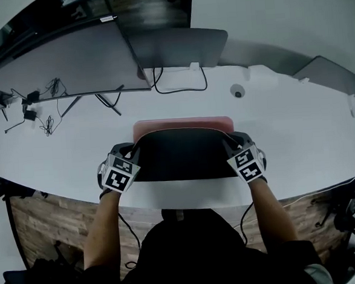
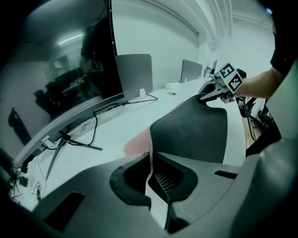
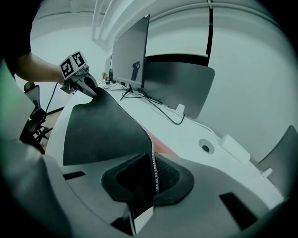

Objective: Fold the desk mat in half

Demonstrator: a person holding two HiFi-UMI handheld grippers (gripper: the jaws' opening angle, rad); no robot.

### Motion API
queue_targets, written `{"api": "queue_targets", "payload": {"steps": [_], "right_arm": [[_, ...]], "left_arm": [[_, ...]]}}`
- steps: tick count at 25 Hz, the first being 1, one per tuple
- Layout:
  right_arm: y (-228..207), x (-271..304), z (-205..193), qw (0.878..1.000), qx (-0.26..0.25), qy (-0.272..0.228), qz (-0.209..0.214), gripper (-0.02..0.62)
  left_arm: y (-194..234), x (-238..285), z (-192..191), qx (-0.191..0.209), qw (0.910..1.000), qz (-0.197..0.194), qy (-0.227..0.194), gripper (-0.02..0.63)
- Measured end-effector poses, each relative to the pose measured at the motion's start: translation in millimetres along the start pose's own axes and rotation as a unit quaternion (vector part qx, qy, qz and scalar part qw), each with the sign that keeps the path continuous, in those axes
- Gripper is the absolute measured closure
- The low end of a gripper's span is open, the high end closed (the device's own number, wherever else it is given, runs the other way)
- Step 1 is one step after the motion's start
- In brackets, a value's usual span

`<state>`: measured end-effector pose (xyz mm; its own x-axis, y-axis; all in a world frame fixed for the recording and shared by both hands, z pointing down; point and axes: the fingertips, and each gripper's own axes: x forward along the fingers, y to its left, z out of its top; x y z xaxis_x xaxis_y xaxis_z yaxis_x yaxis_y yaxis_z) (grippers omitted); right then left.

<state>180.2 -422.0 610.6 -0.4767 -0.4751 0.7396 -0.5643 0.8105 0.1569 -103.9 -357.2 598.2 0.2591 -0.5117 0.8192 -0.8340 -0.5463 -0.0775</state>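
The desk mat is pink on one face (image 1: 182,127) and dark on the other (image 1: 181,156). Its near half is lifted and arches back over the pink part lying on the white desk (image 1: 298,136). At the mat's left corner my left gripper (image 1: 131,152) is shut on the stitched edge (image 2: 150,153), which runs between its jaws (image 2: 151,174). My right gripper (image 1: 231,143) pinches the opposite corner, the stitched edge (image 3: 152,162) held between its jaws (image 3: 153,179). Each gripper view shows the other gripper (image 2: 219,88) (image 3: 80,78) across the raised dark sheet.
A wide curved monitor (image 1: 69,61) and a second screen's grey back (image 1: 180,47) stand behind the mat, with cables (image 1: 180,86) beneath. A round grommet (image 1: 237,91) sits at the right rear, and a grey slab (image 1: 333,76) further right. The desk's front edge (image 1: 187,198) is near my body.
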Motion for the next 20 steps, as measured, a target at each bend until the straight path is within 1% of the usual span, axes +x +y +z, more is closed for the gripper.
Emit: {"api": "queue_targets", "payload": {"steps": [4, 9, 16, 20], "right_arm": [[-8, 20, 0, 1.000, 0.001, 0.004, 0.018, 0.538], [-17, 39, 2, 0.999, 0.011, 0.009, 0.033, 0.537], [-30, 54, 4, 0.999, 0.021, 0.009, 0.041, 0.537], [-36, 61, 7, 0.999, 0.023, 0.007, 0.047, 0.535]], "left_arm": [[9, 16, -3, -0.028, 0.9994, 0.004, 0.018, 0.580], [17, 34, -6, -0.042, 0.9983, 0.011, 0.039, 0.580], [27, 52, -4, -0.074, 0.9959, 0.020, 0.048, 0.580], [32, 61, -7, -0.081, 0.9949, 0.025, 0.055, 0.580]]}}
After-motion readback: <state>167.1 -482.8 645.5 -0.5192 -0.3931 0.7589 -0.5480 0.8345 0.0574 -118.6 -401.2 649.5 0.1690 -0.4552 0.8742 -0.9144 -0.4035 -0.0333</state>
